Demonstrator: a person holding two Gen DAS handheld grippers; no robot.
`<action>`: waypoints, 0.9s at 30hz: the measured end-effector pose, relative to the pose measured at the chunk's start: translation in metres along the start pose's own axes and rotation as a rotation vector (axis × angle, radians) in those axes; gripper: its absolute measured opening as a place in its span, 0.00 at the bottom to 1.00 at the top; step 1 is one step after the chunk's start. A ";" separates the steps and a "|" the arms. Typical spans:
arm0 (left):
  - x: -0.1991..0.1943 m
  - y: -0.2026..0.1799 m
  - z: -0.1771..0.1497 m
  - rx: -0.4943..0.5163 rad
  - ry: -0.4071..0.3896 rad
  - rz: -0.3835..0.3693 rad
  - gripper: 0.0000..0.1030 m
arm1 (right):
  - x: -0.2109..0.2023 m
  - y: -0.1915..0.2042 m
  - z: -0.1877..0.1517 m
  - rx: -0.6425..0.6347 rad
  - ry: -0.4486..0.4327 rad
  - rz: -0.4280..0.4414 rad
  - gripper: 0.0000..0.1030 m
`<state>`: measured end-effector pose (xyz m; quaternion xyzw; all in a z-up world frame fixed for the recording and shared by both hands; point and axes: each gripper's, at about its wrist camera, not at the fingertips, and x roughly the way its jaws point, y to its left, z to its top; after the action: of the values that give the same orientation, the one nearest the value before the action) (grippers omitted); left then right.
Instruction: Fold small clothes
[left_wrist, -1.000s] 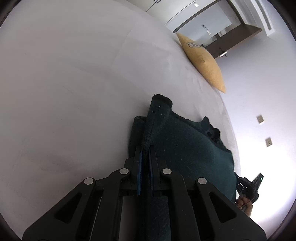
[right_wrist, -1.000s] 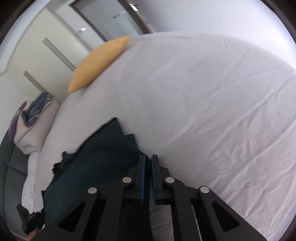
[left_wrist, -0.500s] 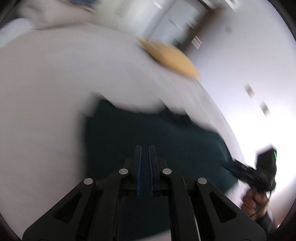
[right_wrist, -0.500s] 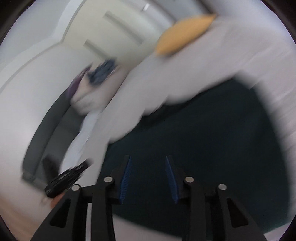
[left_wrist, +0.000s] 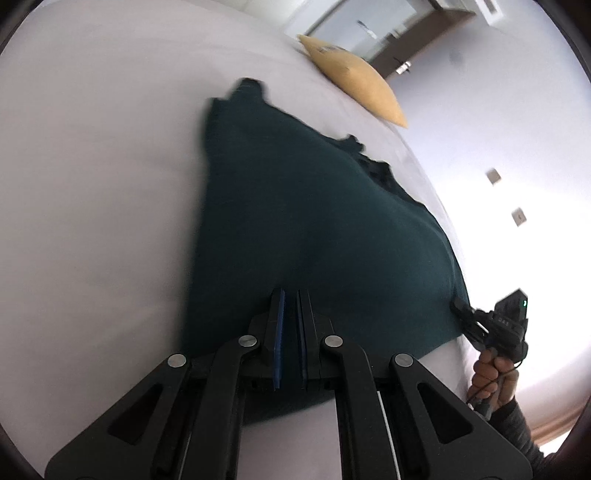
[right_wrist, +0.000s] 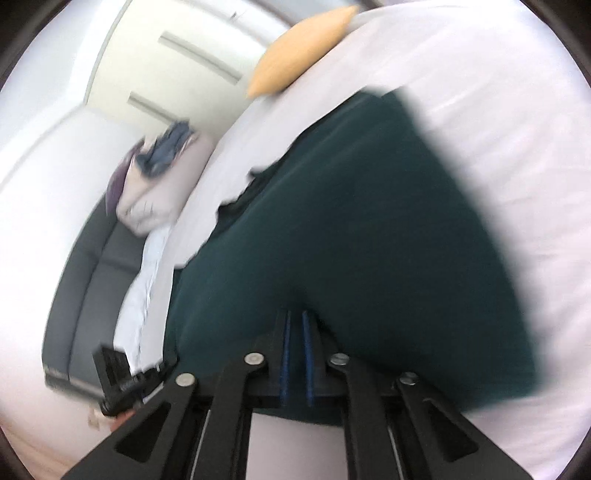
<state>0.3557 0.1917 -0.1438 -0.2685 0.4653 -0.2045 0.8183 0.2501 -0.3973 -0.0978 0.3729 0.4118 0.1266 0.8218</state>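
Two claws, left claw (left_wrist: 289, 314) and right claw (right_wrist: 295, 332), each pinch the near edge of the garment (left_wrist: 314, 206), spread flat on the bed (left_wrist: 92, 166), no fold made yet

We see a matt dark-teal knit garment (left_wrist: 314, 206) on smooth white cotton-like bedding (left_wrist: 92, 166), a yellow cloth pillow (left_wrist: 354, 77), and matt black plastic gripper fingers (left_wrist: 264, 325) with blue pads.

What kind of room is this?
It looks like a bedroom. There is a big bed with a white sheet, a yellow pillow at its far end, and what seem to be tall cupboard doors by the wall. A dark green garment lies spread on the bed.
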 end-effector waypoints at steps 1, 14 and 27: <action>-0.003 0.005 -0.003 -0.028 -0.007 -0.010 0.06 | -0.009 -0.010 0.003 0.022 -0.025 -0.024 0.06; -0.068 0.048 -0.007 -0.267 -0.121 0.004 0.27 | -0.050 0.029 0.004 0.010 -0.118 -0.003 0.38; 0.000 0.041 0.057 -0.243 0.144 -0.101 0.84 | 0.033 0.107 -0.001 -0.124 0.064 0.115 0.45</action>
<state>0.4088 0.2380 -0.1453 -0.3735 0.5298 -0.2063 0.7330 0.2803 -0.3058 -0.0409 0.3400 0.4072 0.2105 0.8212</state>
